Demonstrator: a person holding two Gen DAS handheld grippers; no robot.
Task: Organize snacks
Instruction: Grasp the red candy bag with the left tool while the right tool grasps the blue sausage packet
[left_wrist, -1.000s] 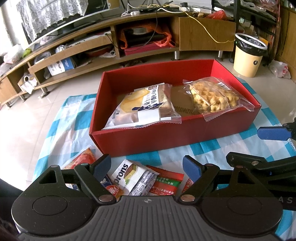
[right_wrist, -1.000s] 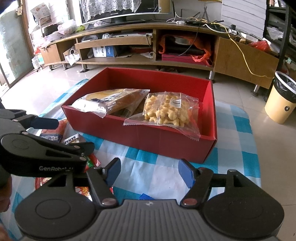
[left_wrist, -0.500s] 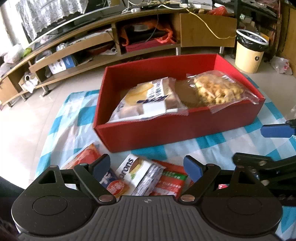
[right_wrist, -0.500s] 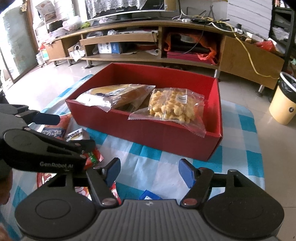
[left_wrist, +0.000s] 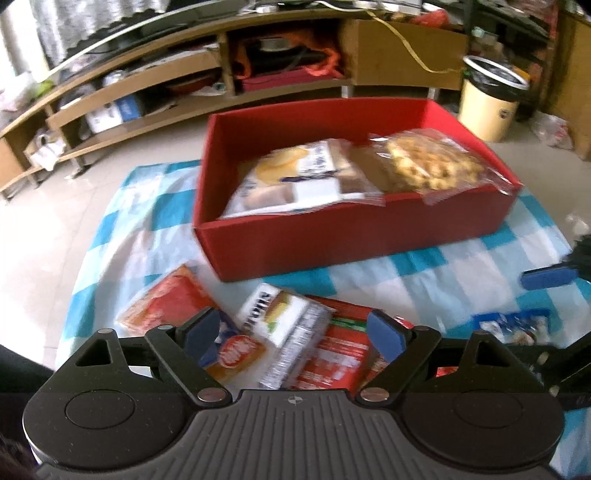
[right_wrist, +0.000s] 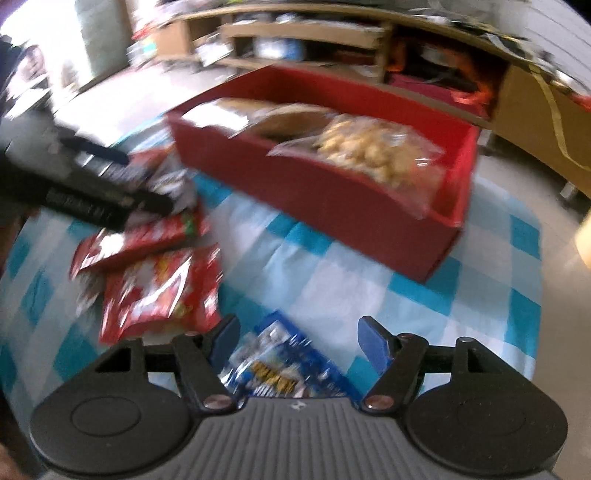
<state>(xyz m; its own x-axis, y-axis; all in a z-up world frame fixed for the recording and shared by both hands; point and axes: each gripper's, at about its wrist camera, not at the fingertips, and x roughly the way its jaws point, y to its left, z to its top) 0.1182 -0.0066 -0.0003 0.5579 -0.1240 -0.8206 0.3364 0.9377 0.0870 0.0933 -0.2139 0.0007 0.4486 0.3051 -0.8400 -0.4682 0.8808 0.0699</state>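
A red box (left_wrist: 354, 236) (right_wrist: 332, 199) sits on a blue-checked cloth and holds a bread packet (left_wrist: 295, 177) and a clear bag of puffed snacks (left_wrist: 432, 166) (right_wrist: 365, 155). Loose packets lie in front of it: a white one (left_wrist: 280, 317), red ones (left_wrist: 177, 299) (right_wrist: 162, 291) and a blue one (right_wrist: 280, 365) (left_wrist: 513, 325). My left gripper (left_wrist: 291, 332) is open and empty above the white and red packets. My right gripper (right_wrist: 299, 336) is open and empty above the blue packet. Both views are blurred.
A wooden TV stand (left_wrist: 229, 77) with cluttered shelves runs along the back. A cream waste bin (left_wrist: 491, 103) stands at the right on the tiled floor (left_wrist: 48, 221). The cloth (right_wrist: 369, 288) covers the floor around the box.
Both grippers have pulled back and lifted from the box. More loose packets show in front of them. The right gripper has swung left over the blue packet. Both stay open.
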